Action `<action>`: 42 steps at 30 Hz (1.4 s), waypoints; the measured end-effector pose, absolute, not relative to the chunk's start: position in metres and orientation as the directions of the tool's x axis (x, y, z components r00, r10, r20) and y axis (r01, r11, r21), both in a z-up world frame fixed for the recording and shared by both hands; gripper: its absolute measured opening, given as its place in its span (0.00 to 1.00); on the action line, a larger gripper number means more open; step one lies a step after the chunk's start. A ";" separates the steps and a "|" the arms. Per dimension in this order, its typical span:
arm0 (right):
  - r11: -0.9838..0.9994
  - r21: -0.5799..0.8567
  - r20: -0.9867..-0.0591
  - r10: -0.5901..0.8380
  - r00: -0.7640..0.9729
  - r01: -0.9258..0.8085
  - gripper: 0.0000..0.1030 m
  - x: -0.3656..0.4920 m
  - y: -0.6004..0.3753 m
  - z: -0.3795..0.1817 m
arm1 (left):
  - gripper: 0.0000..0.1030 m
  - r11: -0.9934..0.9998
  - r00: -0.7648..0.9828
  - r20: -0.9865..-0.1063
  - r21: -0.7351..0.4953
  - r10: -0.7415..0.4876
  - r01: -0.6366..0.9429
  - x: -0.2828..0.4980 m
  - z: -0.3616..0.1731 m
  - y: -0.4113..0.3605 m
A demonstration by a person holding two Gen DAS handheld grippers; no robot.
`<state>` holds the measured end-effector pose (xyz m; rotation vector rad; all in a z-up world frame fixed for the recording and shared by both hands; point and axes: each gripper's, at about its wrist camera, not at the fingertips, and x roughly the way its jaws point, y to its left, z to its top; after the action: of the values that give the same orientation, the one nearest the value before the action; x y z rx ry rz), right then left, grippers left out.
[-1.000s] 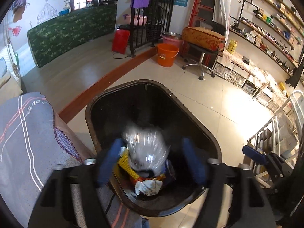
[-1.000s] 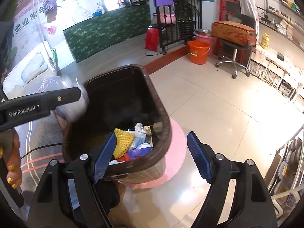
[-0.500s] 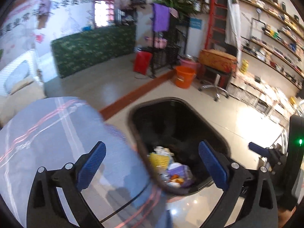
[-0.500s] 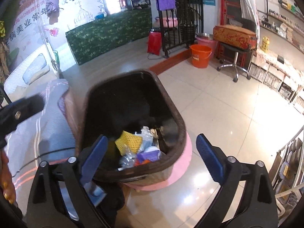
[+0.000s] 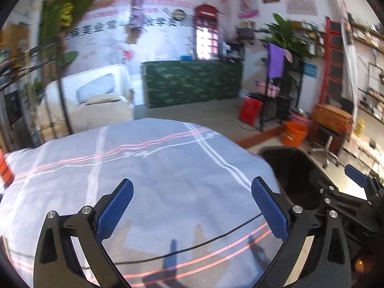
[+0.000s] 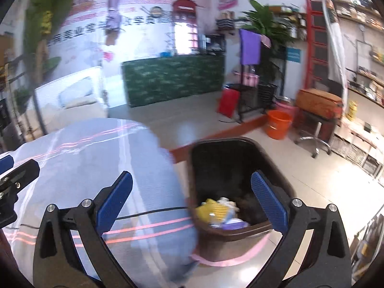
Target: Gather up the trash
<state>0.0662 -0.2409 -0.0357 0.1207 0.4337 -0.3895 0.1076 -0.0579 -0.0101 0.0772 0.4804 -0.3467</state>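
Note:
A dark brown trash bin (image 6: 240,163) stands on the floor beside a cloth-covered table; it holds trash (image 6: 220,211), with a yellow net piece on top. The bin's rim also shows in the left wrist view (image 5: 288,165). My left gripper (image 5: 192,206) is open and empty above the grey striped tablecloth (image 5: 156,168). My right gripper (image 6: 192,206) is open and empty, between the table edge and the bin. The right gripper also shows at the right edge of the left wrist view (image 5: 355,192).
A black cable (image 5: 216,237) runs across the tablecloth. An orange bucket (image 6: 278,124), a swivel chair with a brown case (image 6: 316,110), a black rack (image 6: 254,91) and a green counter (image 6: 172,79) stand farther off. Shelves line the right wall.
The crumpled silvery wrapper held by the left gripper over the bin has been let go into it. Both grippers have swung left and up, away from the bin toward the table.

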 end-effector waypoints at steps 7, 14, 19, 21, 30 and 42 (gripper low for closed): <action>0.949 -0.028 -0.342 -0.304 0.889 0.314 0.95 0.043 -0.181 -0.023 | 0.94 0.970 0.892 -0.389 -0.028 -0.231 0.240 0.079 -0.004 -0.008; 0.949 0.008 -0.309 -0.296 0.904 0.314 0.95 0.013 -0.157 -0.015 | 0.94 0.979 0.914 -0.352 -0.070 -0.203 0.191 0.056 -0.001 0.012; 0.944 -0.065 -0.255 -0.328 0.910 0.322 0.95 -0.007 -0.143 -0.013 | 0.94 0.983 0.933 -0.310 -0.077 -0.185 0.169 0.039 0.000 0.018; 0.944 -0.060 -0.252 -0.329 0.910 0.324 0.95 -0.014 -0.144 -0.013 | 0.94 0.982 0.936 -0.299 -0.076 -0.186 0.171 0.035 0.000 0.019; 0.936 -0.027 -0.255 -0.347 0.902 0.352 0.95 -0.022 -0.155 -0.011 | 0.94 0.984 0.946 -0.274 -0.093 -0.173 0.153 0.027 0.001 0.026; 0.936 -0.020 -0.260 -0.343 0.903 0.350 0.95 -0.022 -0.158 -0.011 | 0.94 0.986 0.950 -0.267 -0.084 -0.162 0.144 0.022 0.002 0.023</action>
<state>-0.0221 -0.1583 -0.0112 0.0278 0.2637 -0.3583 0.0225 0.0233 0.0018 -0.0641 0.2767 -0.1558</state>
